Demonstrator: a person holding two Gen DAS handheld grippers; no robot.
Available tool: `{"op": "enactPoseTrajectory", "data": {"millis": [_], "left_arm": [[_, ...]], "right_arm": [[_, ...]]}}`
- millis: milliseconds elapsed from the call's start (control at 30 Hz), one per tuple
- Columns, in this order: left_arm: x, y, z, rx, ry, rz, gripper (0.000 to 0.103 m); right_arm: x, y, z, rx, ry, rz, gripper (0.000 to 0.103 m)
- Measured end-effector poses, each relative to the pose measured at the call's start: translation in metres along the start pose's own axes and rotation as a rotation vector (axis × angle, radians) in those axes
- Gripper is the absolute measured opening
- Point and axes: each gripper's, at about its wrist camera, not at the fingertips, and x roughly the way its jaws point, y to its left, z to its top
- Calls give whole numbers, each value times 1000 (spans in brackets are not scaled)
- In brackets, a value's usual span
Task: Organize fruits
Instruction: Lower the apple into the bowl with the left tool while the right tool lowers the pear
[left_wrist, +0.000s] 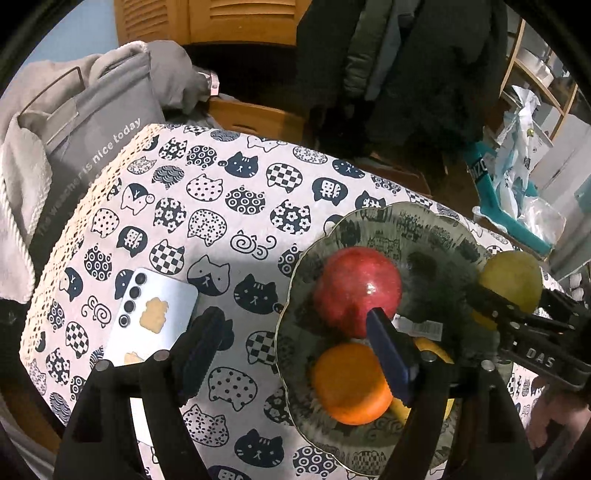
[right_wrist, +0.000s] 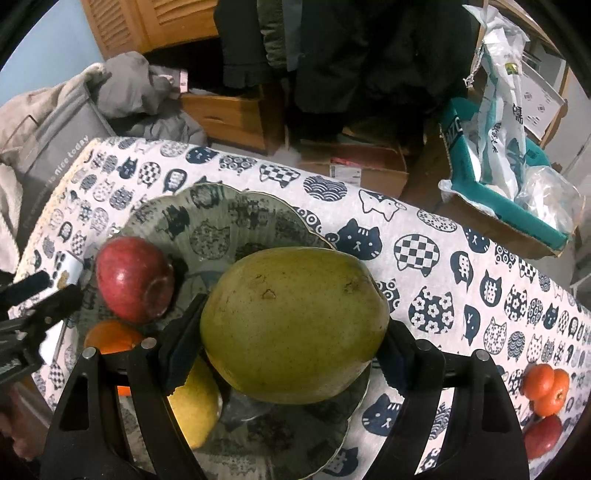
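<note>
Two tongs in play. Your right gripper (right_wrist: 284, 354) clamps the large green pear-like fruit (right_wrist: 295, 325) above the scalloped glass plate (right_wrist: 221, 206), presumably to set it down. Your left gripper (left_wrist: 295, 350) stands open and empty, clear of the red apple (left_wrist: 354, 288).

The table (right_wrist: 424, 229) is covered with a white cloth printed with dark blue cat heads. A scalloped glass plate (right_wrist: 236, 210) lies on it, at about 9 o'clock from the centre in the right wrist view. A pale blue phone (left_wrist: 155, 314) lies flat on the cloth, at 9 o'clock from the plate in the left wrist view. At 4 o'clock, near the table edge, small oranges (right_wrist: 546, 387) and a red apple (right_wrist: 542, 435) lie together.
</note>
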Motion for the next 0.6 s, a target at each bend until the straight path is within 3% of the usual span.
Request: {"op": "enactPoseTrajectory", "data": {"millis": [600], "left_arm": [[3,3,-7,2,22,-1,80]], "right_arm": [[33,30,-4,-51,110,39,82]]}}
